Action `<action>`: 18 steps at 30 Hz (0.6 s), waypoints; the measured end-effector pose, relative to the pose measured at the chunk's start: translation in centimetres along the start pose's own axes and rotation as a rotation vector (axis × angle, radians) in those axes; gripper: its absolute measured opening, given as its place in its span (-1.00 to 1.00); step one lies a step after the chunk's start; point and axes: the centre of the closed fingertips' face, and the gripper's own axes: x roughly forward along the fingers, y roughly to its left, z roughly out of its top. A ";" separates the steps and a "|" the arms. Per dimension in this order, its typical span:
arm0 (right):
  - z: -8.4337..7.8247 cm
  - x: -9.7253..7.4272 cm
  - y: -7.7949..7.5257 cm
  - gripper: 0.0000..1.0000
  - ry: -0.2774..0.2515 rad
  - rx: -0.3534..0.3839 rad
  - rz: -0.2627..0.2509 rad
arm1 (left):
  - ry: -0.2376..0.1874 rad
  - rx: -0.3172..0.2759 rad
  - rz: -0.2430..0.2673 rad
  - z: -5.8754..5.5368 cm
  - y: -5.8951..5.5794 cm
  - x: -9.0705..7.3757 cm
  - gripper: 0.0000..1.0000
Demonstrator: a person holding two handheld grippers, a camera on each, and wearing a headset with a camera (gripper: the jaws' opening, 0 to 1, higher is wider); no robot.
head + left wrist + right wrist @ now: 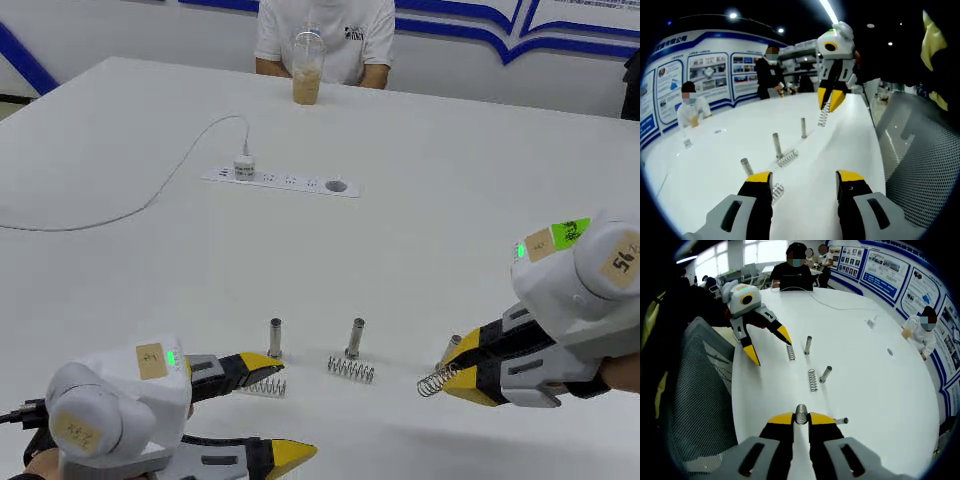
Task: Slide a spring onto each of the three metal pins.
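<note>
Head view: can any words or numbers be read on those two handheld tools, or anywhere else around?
"45", sideways, as best it reads: tan sticker on the right gripper, which holds a spring.
Green sticker, same gripper: writing too small to read.
Beige label on the left gripper: blurred.
Shirt logo: too small.
Wall board heading, left gripper view: unreadable.

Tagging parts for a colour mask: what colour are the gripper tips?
Yellow, on left gripper and right gripper; clearest in right gripper view.
</note>
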 end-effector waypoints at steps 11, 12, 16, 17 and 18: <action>-0.7 -0.6 -1.2 -0.76 0.034 0.002 -0.017 | 0.003 -0.038 0.051 -0.8 1.3 -0.9 0.09; -0.7 -0.7 -1.4 -0.76 0.037 0.001 -0.020 | 0.003 -0.041 0.053 -0.8 1.4 -1.0 0.09; -1.0 -1.0 -2.1 -0.76 0.050 0.001 -0.029 | 0.006 -0.050 0.063 -1.1 1.6 -1.2 0.10; -1.1 -1.0 -2.2 -0.76 0.054 0.000 -0.030 | 0.005 -0.051 0.065 -1.1 1.6 -1.2 0.10; -1.2 -1.1 -2.3 -0.76 0.064 -0.004 -0.033 | 0.005 -0.052 0.067 -1.1 1.7 -1.2 0.10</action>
